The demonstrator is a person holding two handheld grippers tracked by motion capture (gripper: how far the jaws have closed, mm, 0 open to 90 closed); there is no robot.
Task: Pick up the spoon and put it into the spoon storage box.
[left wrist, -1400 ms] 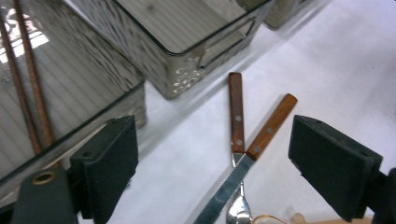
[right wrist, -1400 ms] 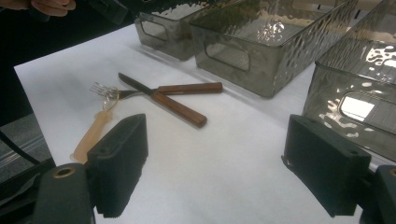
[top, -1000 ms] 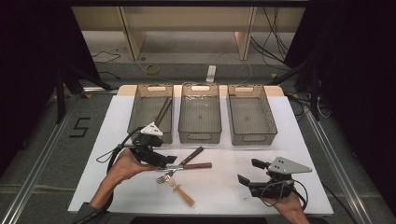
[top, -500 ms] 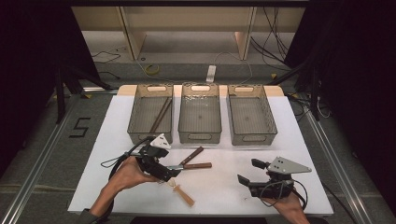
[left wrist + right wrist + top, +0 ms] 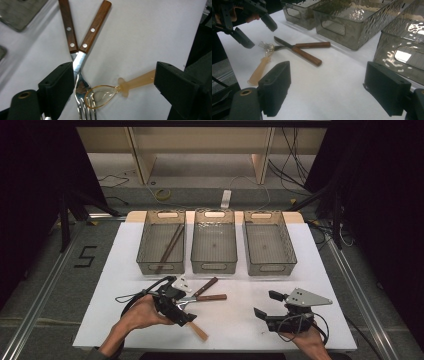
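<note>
Left gripper view: your left hand-held gripper (image 5: 110, 85) stood wide open, gripping nothing, jaws astride the amber spoon (image 5: 105, 95), whose bowl overlapped the fork (image 5: 82, 100) tines on the tabletop (image 5: 150, 30); the handle pointed toward 2 o'clock. Your right hand-held gripper (image 5: 329, 87) hung open, empty.

three bins (image 5: 214, 245), one fork (image 5: 83, 100), one knife (image 5: 298, 51), one spoon (image 5: 107, 92)

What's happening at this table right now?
A person holds a hand-held gripper in each hand. The left hand-held gripper is open, straddling a pile of cutlery: a fork, a knife and an amber spoon, none gripped yet. The right hand-held gripper waits open over bare table. Three bins stand behind; the left bin holds brown sticks.
</note>
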